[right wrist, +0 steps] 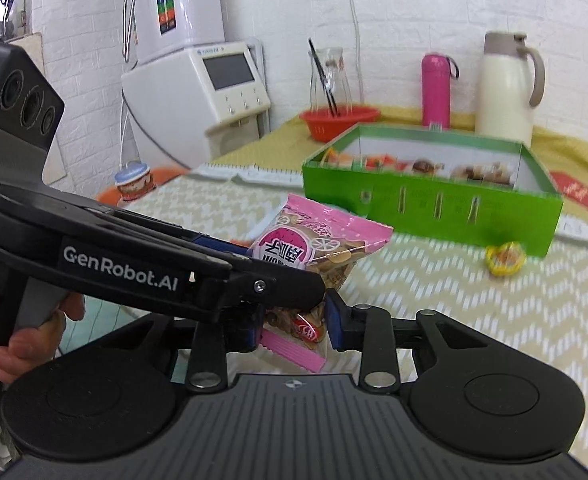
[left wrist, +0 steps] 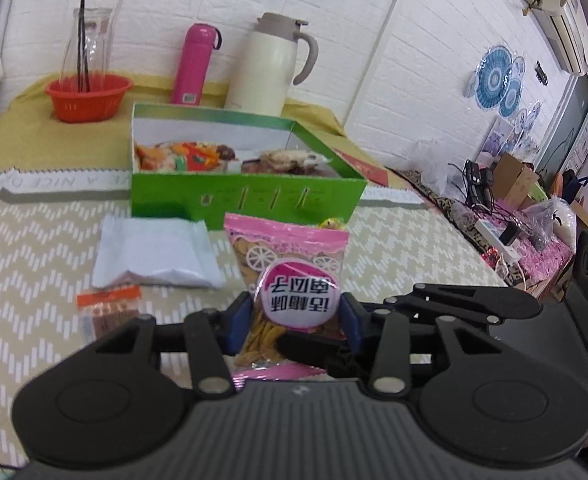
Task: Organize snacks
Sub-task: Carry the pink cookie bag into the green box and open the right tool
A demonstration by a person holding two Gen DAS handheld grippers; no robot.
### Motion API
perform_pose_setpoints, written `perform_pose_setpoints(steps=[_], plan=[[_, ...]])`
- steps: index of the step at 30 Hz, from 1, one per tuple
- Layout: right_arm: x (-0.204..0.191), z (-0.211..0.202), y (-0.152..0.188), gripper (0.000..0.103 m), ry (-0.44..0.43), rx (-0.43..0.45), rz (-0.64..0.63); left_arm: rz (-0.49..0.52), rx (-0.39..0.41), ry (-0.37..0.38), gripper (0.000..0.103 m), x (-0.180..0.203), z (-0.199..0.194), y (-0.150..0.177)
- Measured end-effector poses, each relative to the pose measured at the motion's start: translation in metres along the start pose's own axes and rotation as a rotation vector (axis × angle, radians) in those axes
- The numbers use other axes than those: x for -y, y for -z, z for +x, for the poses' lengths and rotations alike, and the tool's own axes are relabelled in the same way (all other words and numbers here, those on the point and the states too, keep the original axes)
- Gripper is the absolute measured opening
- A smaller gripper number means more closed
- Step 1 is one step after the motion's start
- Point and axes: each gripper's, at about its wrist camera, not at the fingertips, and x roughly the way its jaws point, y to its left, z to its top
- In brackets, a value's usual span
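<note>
A pink snack bag point(left wrist: 290, 276) of biscuits is held above the table by both grippers. My left gripper point(left wrist: 294, 320) is shut on its middle. My right gripper point(right wrist: 294, 326) is shut on its lower end, and the bag point(right wrist: 318, 240) sticks up and away from it. The left gripper also crosses the right wrist view from the left point(right wrist: 230, 258). A green open box point(left wrist: 246, 196) with several snacks inside stands behind; it also shows in the right wrist view point(right wrist: 434, 208). A white packet point(left wrist: 154, 256) and an orange-topped packet point(left wrist: 108, 308) lie on the table. A yellow wrapped candy point(right wrist: 506, 258) lies by the box.
A red basket point(left wrist: 88, 96), a pink flask point(left wrist: 196, 64) and a cream thermos jug point(left wrist: 270, 64) stand behind the box against the wall. A white appliance point(right wrist: 198, 76) stands beyond the table's left end. Cables and bags clutter a side surface point(left wrist: 514, 216) at right.
</note>
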Motion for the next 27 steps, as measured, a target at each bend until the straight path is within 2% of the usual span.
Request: perform_pose_setpoints(steps=[11,18,27], plan=[[0.044,0.026,-0.058,0.055,0.024,0.139,-0.001,-0.006,0.097,-0.006,0.044,-0.012,0.031,-0.079],[0.076,0.053,-0.071,0.054,0.027,0.164,0.052,-0.017,0.082,-0.005,0.044,-0.026,0.069,-0.108],[0.105,0.082,-0.072,0.053,0.032,0.154,0.097,-0.023,0.037,-0.011,0.044,-0.043,0.113,-0.125]])
